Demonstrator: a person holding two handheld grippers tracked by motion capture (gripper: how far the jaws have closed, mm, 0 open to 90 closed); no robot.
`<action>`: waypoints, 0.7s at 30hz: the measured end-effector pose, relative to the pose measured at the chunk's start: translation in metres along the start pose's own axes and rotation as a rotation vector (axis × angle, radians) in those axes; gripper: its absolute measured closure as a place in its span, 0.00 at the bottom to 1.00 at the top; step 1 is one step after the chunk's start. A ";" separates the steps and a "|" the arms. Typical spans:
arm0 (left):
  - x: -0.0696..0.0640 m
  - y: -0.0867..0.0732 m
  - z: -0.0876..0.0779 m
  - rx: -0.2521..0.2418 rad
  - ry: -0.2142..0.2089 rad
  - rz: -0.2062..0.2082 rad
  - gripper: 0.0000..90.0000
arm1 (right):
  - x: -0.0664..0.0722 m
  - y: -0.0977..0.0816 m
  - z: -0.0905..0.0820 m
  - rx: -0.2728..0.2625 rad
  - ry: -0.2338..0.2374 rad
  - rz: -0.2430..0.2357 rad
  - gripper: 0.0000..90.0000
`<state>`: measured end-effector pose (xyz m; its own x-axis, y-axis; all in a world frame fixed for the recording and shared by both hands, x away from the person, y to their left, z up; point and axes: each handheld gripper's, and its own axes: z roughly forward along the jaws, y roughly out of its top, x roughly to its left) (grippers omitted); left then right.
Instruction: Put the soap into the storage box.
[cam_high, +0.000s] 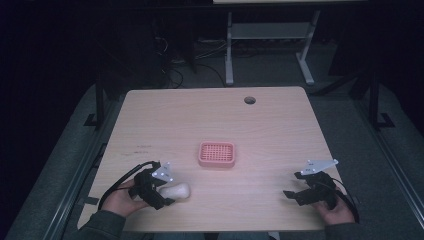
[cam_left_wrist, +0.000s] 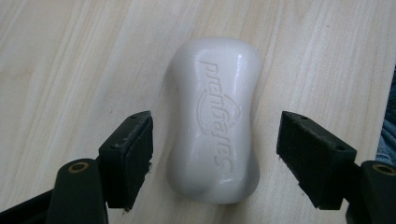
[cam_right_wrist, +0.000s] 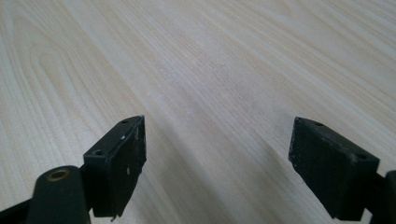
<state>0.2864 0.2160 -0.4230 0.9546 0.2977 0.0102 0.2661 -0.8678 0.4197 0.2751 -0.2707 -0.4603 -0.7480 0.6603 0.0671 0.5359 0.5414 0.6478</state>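
Observation:
A white bar of soap (cam_high: 176, 190) lies flat on the wooden table (cam_high: 260, 130) near its front left corner. My left gripper (cam_high: 167, 192) straddles the soap, and in the left gripper view the soap (cam_left_wrist: 215, 121) lies between the two black pads with a gap on each side, so the left gripper (cam_left_wrist: 217, 128) is open. A pink slotted soap dish (cam_high: 217, 154) sits at the table's middle, beyond and to the right of the soap. At the front right my right gripper (cam_high: 294, 185) rests open, with bare tabletop between the jaws of the right gripper (cam_right_wrist: 219, 140).
A round cable hole (cam_high: 249, 100) sits near the table's far edge. Beyond the table stand the white legs of another desk (cam_high: 230, 50), with cables on the floor. The person's hands come in over the front edge.

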 end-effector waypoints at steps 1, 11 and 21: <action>0.000 0.001 0.001 0.003 0.002 0.001 0.31 | 0.000 0.000 0.000 0.000 0.000 0.000 0.21; 0.001 0.008 0.012 0.048 -0.013 0.004 0.36 | 0.000 0.000 -0.001 -0.004 0.000 0.002 0.21; 0.003 0.009 0.015 0.074 -0.029 -0.008 0.43 | 0.002 0.001 -0.001 -0.010 0.004 -0.005 0.21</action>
<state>0.2939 0.2026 -0.4328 0.9557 0.2938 -0.0200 0.2818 -0.8926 0.3519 0.2735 -0.2690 -0.4581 -0.7523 0.6554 0.0668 0.5281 0.5393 0.6559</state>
